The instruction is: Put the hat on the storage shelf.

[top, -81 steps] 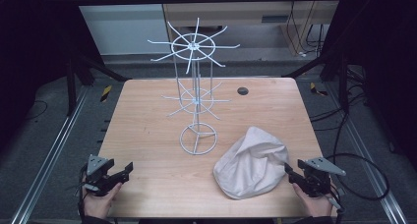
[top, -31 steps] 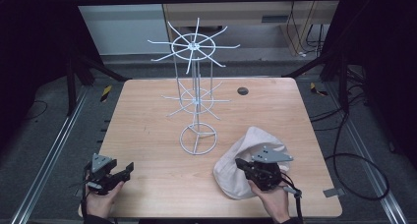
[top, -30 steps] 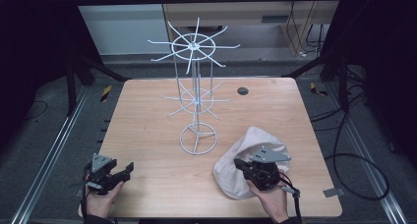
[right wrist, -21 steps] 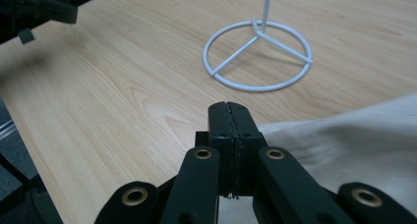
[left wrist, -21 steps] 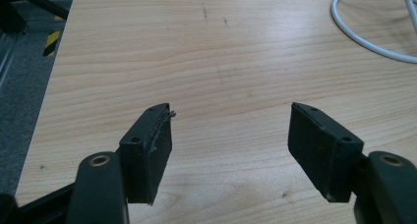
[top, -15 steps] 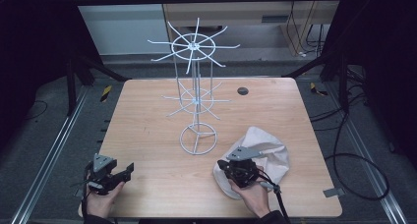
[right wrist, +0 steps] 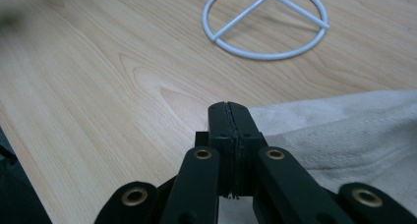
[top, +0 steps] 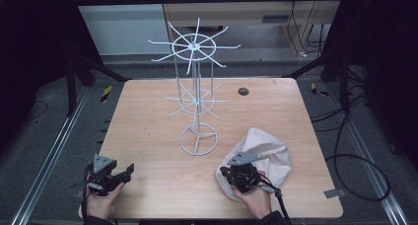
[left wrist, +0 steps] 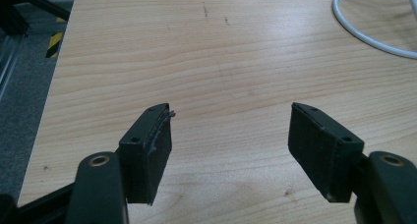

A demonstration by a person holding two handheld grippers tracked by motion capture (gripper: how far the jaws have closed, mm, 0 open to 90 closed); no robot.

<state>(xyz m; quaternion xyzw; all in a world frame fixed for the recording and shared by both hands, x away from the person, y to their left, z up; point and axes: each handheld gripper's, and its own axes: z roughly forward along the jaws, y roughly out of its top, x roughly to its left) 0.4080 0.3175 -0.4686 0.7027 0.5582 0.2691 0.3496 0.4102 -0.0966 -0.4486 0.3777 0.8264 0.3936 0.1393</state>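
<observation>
cloth (top: 266,153) lies under the clenched right tool (top: 227,174); left tool (top: 129,168) rests released.

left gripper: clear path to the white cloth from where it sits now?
Probably yes. The left gripper is open at the table's near left, with bare wood between it and the white cloth. The wire rack's base ring sits farther back, off that line. The right gripper is over the cloth's near edge.

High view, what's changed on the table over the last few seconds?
The right gripper moved from the table's right edge leftward across the cream cloth to its left edge, and its jaws are now shut; whether they pinch fabric is unclear. The cloth looks slightly bunched up. The left gripper stayed open in place, and the white wire rack didn't move.
</observation>
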